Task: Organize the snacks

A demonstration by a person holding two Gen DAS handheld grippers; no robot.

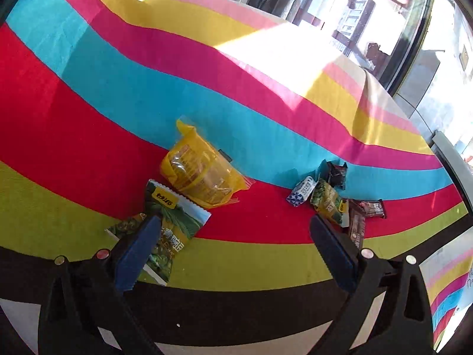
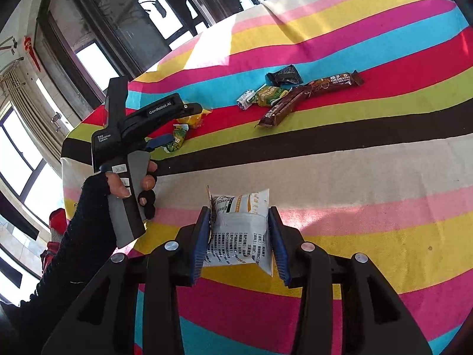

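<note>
The right gripper has its blue pads against both sides of a white snack packet — gripped, just above the striped tablecloth. The left gripper stands wide open, one pad over a green snack bag; a yellow pouch lies just beyond that bag, a small wrapper pile to its right.

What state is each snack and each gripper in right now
Left gripper: open, holding nothing.
Right gripper: white packet between its pads.
White packet: puffed, sealed, printed back facing up.
Yellow bag: lying flat on the cloth.
Green packet: flat, partly under the left gripper's finger.
Small snacks: piled together, overlapping.
Brown bars: crossed, one over the other.
</note>
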